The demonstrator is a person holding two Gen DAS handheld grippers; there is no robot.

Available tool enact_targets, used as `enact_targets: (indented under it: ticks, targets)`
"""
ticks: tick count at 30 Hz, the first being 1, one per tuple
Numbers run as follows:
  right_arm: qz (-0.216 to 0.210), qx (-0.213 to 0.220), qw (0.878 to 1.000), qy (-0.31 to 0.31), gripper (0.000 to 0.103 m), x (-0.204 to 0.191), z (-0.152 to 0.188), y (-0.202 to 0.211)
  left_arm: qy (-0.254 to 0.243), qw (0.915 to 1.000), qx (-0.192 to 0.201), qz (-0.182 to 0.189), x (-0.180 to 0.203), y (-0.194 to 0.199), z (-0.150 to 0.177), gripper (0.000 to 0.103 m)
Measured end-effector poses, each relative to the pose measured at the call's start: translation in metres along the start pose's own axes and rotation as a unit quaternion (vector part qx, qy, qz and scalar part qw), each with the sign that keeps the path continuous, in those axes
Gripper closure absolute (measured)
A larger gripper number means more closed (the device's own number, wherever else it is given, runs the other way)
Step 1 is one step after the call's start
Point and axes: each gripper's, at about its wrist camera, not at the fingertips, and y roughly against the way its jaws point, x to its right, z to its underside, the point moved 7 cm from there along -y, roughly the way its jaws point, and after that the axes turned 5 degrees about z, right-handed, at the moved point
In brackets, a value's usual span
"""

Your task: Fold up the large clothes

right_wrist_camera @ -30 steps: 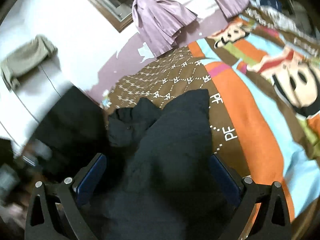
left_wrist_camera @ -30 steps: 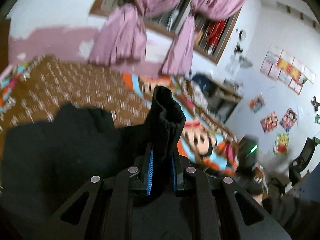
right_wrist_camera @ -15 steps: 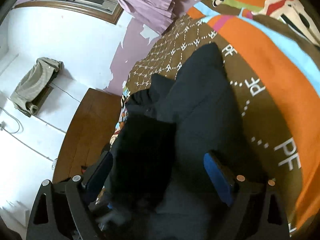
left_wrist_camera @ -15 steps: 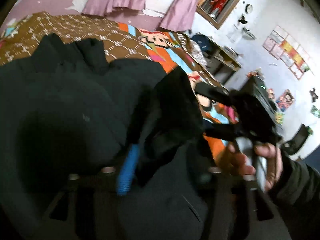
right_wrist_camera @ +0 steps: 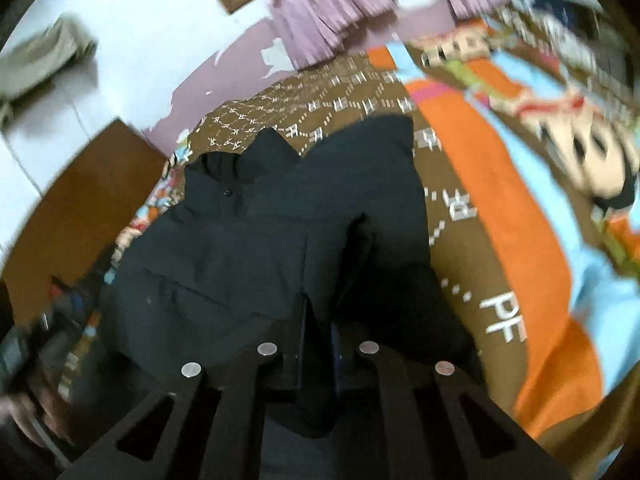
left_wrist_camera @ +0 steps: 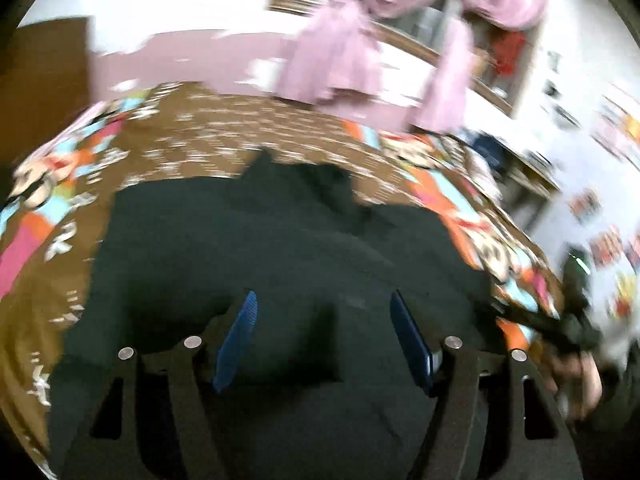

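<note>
Black jacket (right_wrist_camera: 280, 240) flat on cartoon bedspread (right_wrist_camera: 520, 240), left tool (left_wrist_camera: 322, 320) released, right tool (right_wrist_camera: 318, 344) clenched on jacket fabric

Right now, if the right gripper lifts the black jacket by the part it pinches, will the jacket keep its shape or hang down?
The black jacket would probably sag: it lies in soft puffy folds on the bedspread. It looks padded, so likely bulky yet fairly light. The right gripper pinches only a small fold, so the smooth fabric may slip.

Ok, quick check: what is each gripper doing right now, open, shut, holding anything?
Left gripper: open, nothing between the pads, over the black jacket.
Right gripper: shut on a fold of the black jacket.
</note>
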Motion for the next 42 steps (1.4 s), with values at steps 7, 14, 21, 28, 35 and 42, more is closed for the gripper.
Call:
enact_targets:
  ticks: [7,14,21,28,35,42]
  targets:
    - [0.121,0.069,0.985,0.106,0.067,-0.031,-0.007,0.014,0.040,0.9943,-0.074,-0.065,-0.083,-0.041,0.012,0.040]
    - [-0.025,0.052,0.986,0.156,0.029,-0.108,-0.039,-0.023,-0.010,0.9995,-0.020,-0.024,-0.066,-0.035,-0.010,0.040]
    - [-0.007,-0.034,0.976,0.214,0.029,-0.127,-0.005,-0.090,-0.057,0.9931,-0.098,-0.029,-0.047,-0.078,0.009,0.040]
    - [-0.013,-0.008,0.955,0.297,0.028,-0.114,0.035,-0.093,-0.110,0.9881,-0.105,-0.026,-0.049,-0.085,0.038,0.040]
    - [0.003,0.022,0.948,0.318,0.028,-0.115,0.049,-0.099,-0.149,0.9813,-0.110,-0.053,-0.050,-0.099,0.057,0.040]
    - [0.026,0.058,0.940,0.335,0.028,-0.115,0.059,-0.098,-0.164,0.9795,-0.102,-0.057,-0.056,-0.109,0.063,0.040]
